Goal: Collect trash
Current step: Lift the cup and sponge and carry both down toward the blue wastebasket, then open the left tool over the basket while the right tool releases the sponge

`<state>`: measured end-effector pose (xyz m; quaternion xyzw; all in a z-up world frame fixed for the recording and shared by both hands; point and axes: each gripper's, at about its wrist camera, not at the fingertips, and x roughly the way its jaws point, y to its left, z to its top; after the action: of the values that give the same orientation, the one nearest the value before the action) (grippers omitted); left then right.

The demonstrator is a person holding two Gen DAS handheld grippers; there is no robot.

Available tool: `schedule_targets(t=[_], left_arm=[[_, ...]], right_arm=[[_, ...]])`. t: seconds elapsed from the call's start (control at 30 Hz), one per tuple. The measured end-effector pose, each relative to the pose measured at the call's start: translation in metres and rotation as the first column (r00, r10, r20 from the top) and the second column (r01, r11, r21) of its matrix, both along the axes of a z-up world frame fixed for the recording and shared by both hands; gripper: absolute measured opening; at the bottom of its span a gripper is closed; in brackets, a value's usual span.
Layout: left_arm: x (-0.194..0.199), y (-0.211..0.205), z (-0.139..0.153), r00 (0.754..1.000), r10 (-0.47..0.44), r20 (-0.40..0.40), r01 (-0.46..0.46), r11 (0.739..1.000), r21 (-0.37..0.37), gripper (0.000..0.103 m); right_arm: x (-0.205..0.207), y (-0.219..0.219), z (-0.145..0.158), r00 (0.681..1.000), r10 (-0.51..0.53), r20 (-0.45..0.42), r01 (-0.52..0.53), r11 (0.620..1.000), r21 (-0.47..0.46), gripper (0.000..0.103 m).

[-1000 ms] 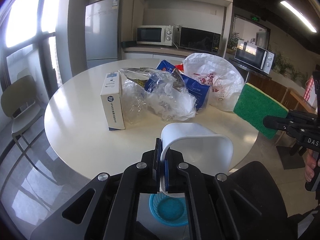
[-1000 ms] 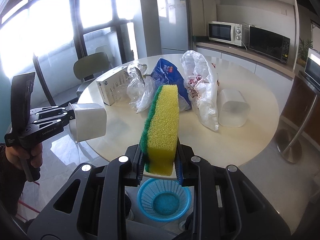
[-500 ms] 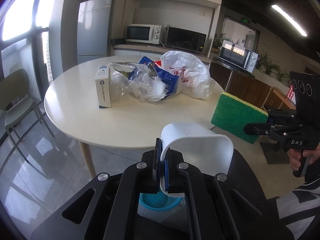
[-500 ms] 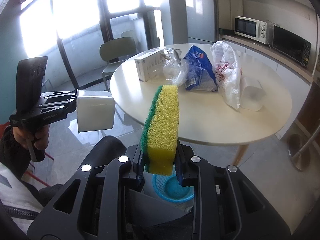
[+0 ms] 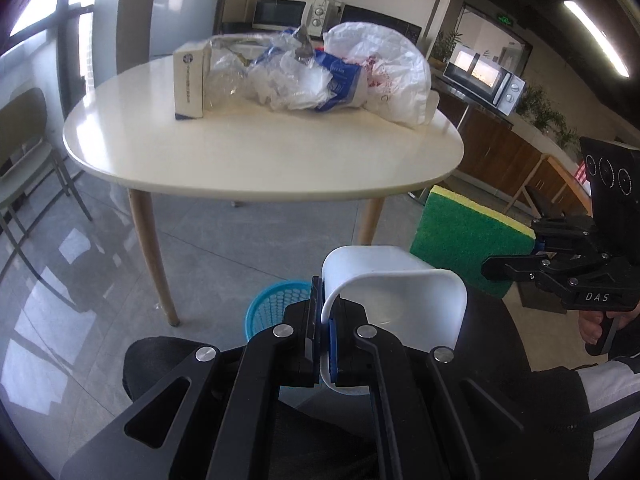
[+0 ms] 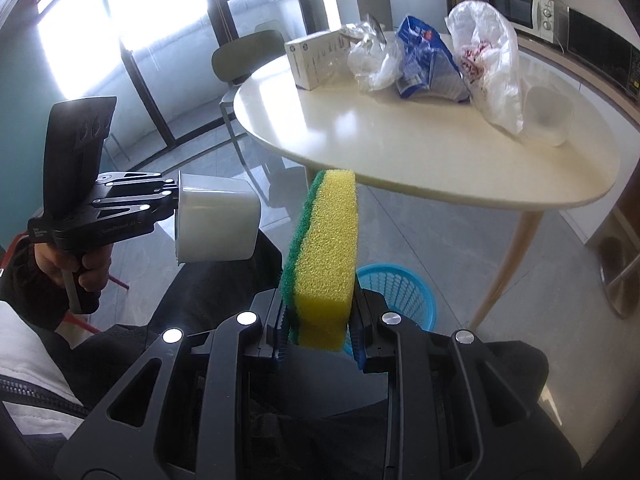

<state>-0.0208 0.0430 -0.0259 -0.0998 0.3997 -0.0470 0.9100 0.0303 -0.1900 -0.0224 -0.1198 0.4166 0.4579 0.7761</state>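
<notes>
Fingers of the left gripper (image 5: 325,330) pinch a white cup (image 5: 394,300); the right gripper (image 6: 318,334) squeezes a sponge (image 6: 324,264). Hold both right over the blue basket (image 6: 400,292) (low down), then open up.

At the right edge of your left wrist view, the right gripper (image 5: 516,268) carries the white letters "DAS" on its black body. The white box (image 5: 188,80) on the table, upper left, shows a round logo and small print you cannot make out. The left gripper (image 6: 174,200) bears faint lettering, also unreadable.
</notes>
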Motion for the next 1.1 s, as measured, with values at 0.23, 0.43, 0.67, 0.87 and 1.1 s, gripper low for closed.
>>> schedule_targets(t=[0.23,0.43,0.67,0.87,1.1], left_arm=[[0.028,-0.001,-0.049,0.993,-0.015,-0.121,0.011,0.999,-0.037,0.002],[0.055,0.001,-0.095,0.971,-0.014,-0.239,-0.006,0.997,-0.083,0.002],[0.082,0.01,-0.14,0.933,0.02,-0.36,-0.062,0.992,-0.105,0.002],[0.1,0.015,-0.165,0.903,0.042,-0.427,-0.097,0.99,-0.107,0.002],[0.14,0.015,-0.217,0.857,0.042,-0.513,-0.127,0.983,-0.132,0.002]], right_arm=[[0.029,0.004,-0.052,0.994,-0.056,-0.093,0.048,0.995,-0.082,0.023],[0.059,0.008,-0.101,0.978,-0.11,-0.179,0.085,0.986,-0.144,0.023],[0.092,0.021,-0.161,0.951,-0.148,-0.272,0.09,0.973,-0.215,0.023],[0.12,0.029,-0.206,0.914,-0.194,-0.357,0.102,0.96,-0.261,0.023],[0.162,0.044,-0.269,0.854,-0.256,-0.454,0.111,0.94,-0.321,0.024]])
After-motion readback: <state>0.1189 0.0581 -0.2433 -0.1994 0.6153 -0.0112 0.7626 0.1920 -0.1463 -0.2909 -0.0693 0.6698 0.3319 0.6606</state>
